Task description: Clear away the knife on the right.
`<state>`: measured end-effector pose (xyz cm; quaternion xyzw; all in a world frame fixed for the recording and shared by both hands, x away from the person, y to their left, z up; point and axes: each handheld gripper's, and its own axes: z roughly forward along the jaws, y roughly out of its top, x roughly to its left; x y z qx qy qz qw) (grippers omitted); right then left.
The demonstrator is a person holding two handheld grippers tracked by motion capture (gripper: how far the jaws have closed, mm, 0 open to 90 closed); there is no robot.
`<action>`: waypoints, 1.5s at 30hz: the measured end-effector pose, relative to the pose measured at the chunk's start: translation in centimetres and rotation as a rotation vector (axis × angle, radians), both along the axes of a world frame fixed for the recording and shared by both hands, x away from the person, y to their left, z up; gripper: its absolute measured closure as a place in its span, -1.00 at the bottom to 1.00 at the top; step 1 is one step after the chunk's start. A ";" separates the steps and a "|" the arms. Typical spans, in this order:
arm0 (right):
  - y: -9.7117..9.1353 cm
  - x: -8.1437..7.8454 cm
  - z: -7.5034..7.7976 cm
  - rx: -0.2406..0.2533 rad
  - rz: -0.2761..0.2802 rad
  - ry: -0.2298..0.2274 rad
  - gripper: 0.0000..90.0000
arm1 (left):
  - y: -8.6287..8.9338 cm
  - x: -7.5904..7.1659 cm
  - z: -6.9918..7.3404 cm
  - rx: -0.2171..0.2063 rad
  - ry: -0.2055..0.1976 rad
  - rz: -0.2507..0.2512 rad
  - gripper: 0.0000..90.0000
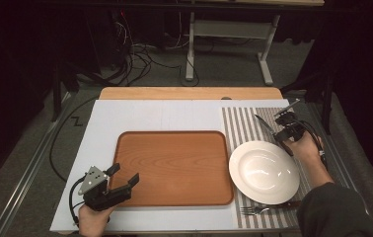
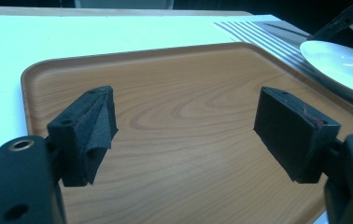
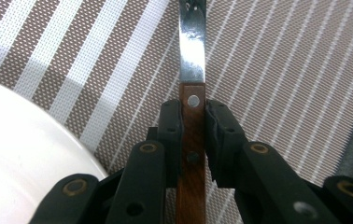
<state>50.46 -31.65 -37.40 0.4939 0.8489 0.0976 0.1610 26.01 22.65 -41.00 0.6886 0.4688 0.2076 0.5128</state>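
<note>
A knife with a wooden handle and steel blade (image 3: 192, 51) lies along a brown-and-white striped placemat (image 3: 282, 70). My right gripper (image 3: 193, 126) is shut on its handle, pads pressed to both sides. In the high view the right gripper (image 1: 279, 134) sits at the upper right rim of a white deep plate (image 1: 264, 171), with the knife blade (image 1: 263, 123) pointing to the far left. My left gripper (image 1: 124, 174) stands open over the near left corner of a wooden tray (image 1: 174, 163). Nothing is between its pads (image 2: 296, 133) above the tray (image 2: 188, 84).
A fork (image 1: 253, 210) lies on the placemat (image 1: 243, 123) just in front of the plate. Tray and placemat rest on a white board (image 1: 150, 116) over a wooden table (image 1: 189, 93). Cables and a stand's legs lie on the floor beyond.
</note>
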 end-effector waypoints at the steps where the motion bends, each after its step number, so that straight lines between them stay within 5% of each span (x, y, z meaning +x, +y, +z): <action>1: -0.1 -0.2 0.2 0.007 -0.001 -0.008 0.73 | 0.0 0.0 0.0 0.000 0.001 0.000 -0.51; 17: -1.0 -4.2 3.9 0.068 0.026 -0.058 0.73 | 0.1 0.0 0.0 -0.004 0.000 0.015 -0.52; 45: 2.5 -9.8 5.2 0.216 0.141 -0.035 0.73 | 0.1 0.0 0.0 -0.008 0.001 0.005 -0.52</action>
